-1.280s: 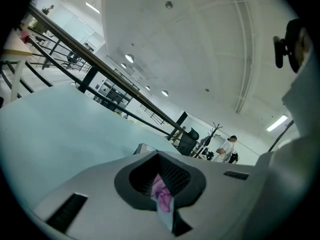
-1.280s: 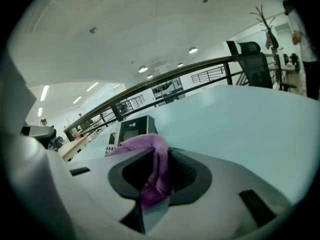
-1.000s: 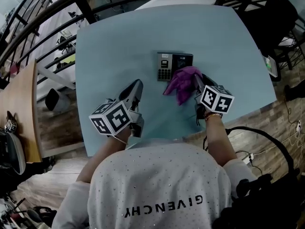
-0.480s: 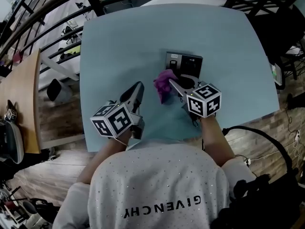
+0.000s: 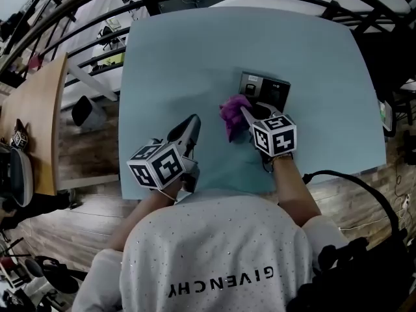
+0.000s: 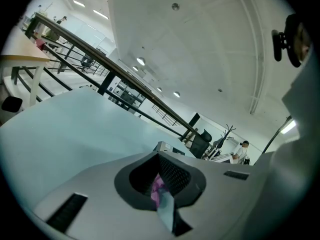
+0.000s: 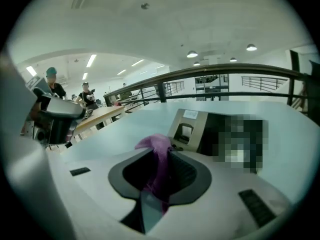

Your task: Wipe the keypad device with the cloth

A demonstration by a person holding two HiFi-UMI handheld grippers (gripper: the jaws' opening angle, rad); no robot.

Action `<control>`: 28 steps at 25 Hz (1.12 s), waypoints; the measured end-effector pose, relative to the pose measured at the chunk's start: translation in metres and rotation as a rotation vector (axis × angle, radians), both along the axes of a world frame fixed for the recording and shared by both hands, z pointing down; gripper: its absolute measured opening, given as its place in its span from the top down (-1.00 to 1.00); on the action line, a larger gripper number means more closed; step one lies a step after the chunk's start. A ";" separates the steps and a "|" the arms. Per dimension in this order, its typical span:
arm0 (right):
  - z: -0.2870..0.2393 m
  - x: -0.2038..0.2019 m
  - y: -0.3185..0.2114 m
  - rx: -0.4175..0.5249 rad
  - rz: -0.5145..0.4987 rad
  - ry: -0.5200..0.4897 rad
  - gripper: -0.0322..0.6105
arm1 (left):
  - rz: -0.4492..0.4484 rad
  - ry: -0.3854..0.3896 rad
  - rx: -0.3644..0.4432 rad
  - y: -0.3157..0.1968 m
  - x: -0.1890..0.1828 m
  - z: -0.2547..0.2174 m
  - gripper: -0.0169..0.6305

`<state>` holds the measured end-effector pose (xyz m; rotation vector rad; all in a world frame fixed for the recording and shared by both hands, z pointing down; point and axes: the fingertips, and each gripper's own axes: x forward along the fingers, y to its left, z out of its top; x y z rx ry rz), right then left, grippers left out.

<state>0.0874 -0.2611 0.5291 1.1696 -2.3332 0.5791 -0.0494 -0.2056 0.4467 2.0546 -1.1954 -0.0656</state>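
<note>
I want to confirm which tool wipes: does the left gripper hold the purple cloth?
No, the right gripper clamps the purple cloth at the keypad device.

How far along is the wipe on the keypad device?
Done: the cloth is picked up, pinched in the right claw. In hand: it sits at the near left corner of the keypad device. To do: the rest of its face. The left claw is shut, empty, off to the side.

Left gripper (image 5: 192,122) held low, jaws together, empty — right gripper (image 5: 247,114) reaching forward, jaws pinching cloth (image 5: 229,108).
</note>
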 end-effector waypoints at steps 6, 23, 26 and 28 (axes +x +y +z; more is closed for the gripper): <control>0.000 0.021 0.002 -0.026 0.102 -0.034 0.63 | 0.016 0.017 0.004 0.001 0.006 -0.003 0.97; 0.004 0.093 0.014 -0.063 0.335 -0.103 0.64 | 0.102 0.036 0.010 0.003 0.043 -0.004 0.97; 0.002 0.101 0.017 -0.060 0.360 -0.098 0.64 | 0.104 0.033 0.018 0.004 0.044 -0.006 0.97; 0.002 0.107 0.018 -0.061 0.384 -0.099 0.64 | 0.090 0.029 0.027 0.003 0.040 -0.008 0.97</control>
